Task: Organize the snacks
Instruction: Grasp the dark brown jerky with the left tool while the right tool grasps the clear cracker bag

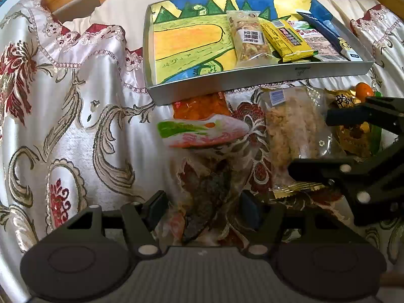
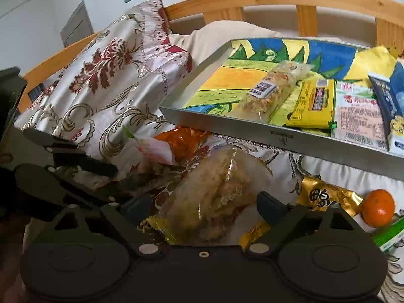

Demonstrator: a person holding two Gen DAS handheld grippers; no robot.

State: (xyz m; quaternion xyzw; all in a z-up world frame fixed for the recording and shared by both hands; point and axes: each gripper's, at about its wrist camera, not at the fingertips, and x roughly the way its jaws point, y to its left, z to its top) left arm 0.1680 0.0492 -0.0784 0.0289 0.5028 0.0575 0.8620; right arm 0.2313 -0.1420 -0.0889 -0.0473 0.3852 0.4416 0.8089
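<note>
Because the tray (image 1: 252, 78) sits propped at the upper right of the left wrist view, its near wall overhanging the loose snacks, packets already sorted lie side by side against its right end: clear granola bar (image 1: 248, 39), yellow bar (image 1: 285, 40), pink-label pack (image 1: 318, 41), blue pack (image 1: 325, 32). Left approx. half of tray floor is bare, i.e. room for more.

Left gripper (image 1: 203, 208): jaws parted, straddling a clear dark-snack pouch (image 1: 207, 202) at lower centre; pads appear not yet pressed on film, so grip unconfirmed. Judged step: pre-grasp.

Right gripper (image 2: 204, 209): jaws spread wide, either side of a clear bag of pale flakes (image 2: 217, 186) at lower centre of the right wrist view; nothing clamped. Bag is wider than the pouch, hence prob. the wider gap.

Unsorted, on the floral cloth (image 1: 75, 126) below tray: pink-green packet (image 1: 202, 132), orange packet (image 1: 199, 106), gold packet (image 2: 325, 197), mandarin (image 2: 380, 208), green box (image 2: 388, 234) at right edge.
</note>
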